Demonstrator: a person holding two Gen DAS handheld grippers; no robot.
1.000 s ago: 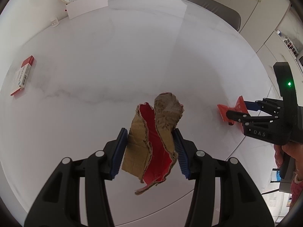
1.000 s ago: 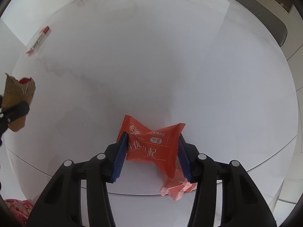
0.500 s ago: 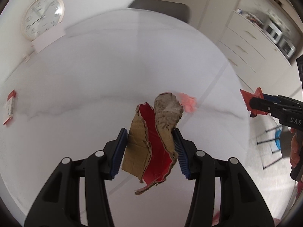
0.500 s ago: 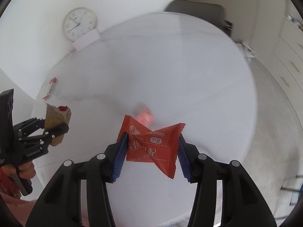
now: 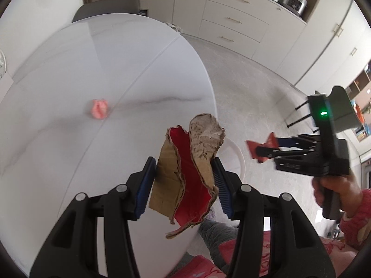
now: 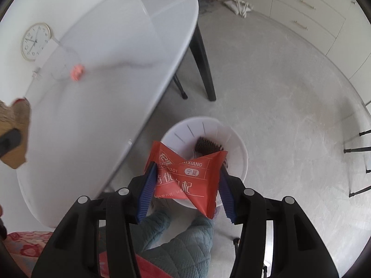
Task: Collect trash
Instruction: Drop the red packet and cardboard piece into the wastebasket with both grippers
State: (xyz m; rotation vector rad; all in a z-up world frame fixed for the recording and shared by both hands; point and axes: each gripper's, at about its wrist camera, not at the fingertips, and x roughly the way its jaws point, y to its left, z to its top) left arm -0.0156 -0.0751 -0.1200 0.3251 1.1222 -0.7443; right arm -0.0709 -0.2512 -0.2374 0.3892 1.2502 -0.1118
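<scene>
Right gripper (image 6: 185,185) has swung wrapper (image 6: 185,176) over bin (image 6: 241,153)

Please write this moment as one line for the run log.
left gripper: shut on cardboard scrap | right gripper: shut on red wrapper, above white bin | pink scrap: on table

Your left gripper (image 5: 184,180), black with blue pads, clamps brown-and-red cardboard (image 5: 187,169); your right gripper (image 6: 185,187) pinches an orange-red, white-lettered wrapper (image 6: 185,173) above a white bin (image 6: 241,153); grey-veined white table (image 5: 69,92).
</scene>
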